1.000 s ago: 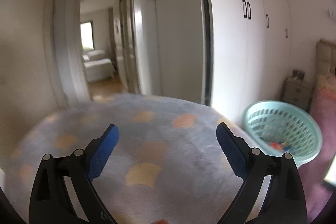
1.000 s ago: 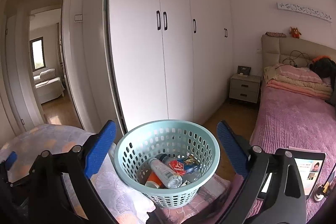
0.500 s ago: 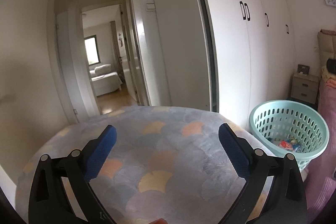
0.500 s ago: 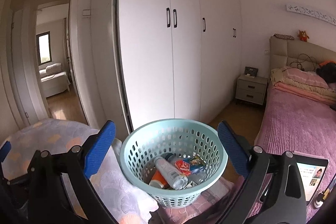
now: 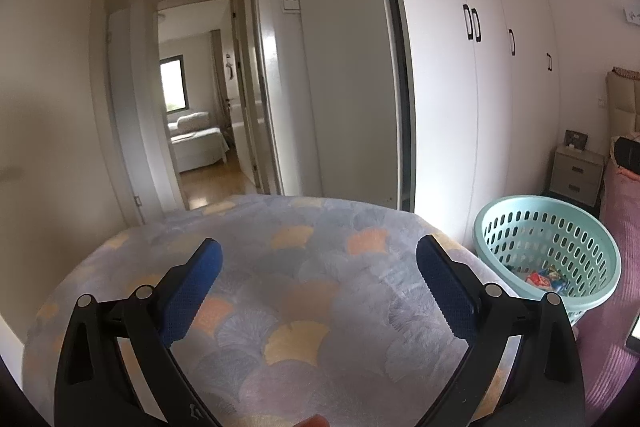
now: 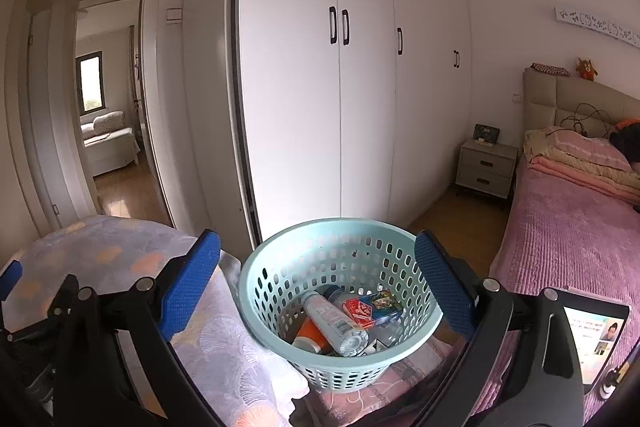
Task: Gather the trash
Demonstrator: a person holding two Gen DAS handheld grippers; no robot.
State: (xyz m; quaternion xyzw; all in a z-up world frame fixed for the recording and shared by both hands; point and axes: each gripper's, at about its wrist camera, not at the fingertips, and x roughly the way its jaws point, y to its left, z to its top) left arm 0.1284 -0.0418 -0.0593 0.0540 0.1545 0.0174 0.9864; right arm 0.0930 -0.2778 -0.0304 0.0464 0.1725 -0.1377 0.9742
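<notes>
- Two grippers, both spread wide and holding nothing: left gripper [image 5: 319, 267] over the patterned blanket [image 5: 280, 291], right gripper [image 6: 317, 269] framing the basket [image 6: 256, 291] from above.
- One pale green perforated basket, upright, seated where the blanket meets the pink bedspread [image 6: 560, 247]; judged set there so either hand can drop into it.
- Trash inside the basket: a grey bottle [image 6: 334, 319] lying on its side, an orange item [image 6: 310, 337] under it, a red and blue carton [image 6: 372, 307] beside it. No loose trash is visible on the blanket; collection looks largely done.
- Edges: basket rim sits between the right gripper's fingers [image 6: 192, 283] without touching either; wardrobe [image 6: 360, 87] stands close behind.
- Open room: bare blanket ahead of the left gripper, doorway [image 5: 192, 107] beyond; a tablet [image 6: 592, 339] lies at the right, near the right gripper.
</notes>
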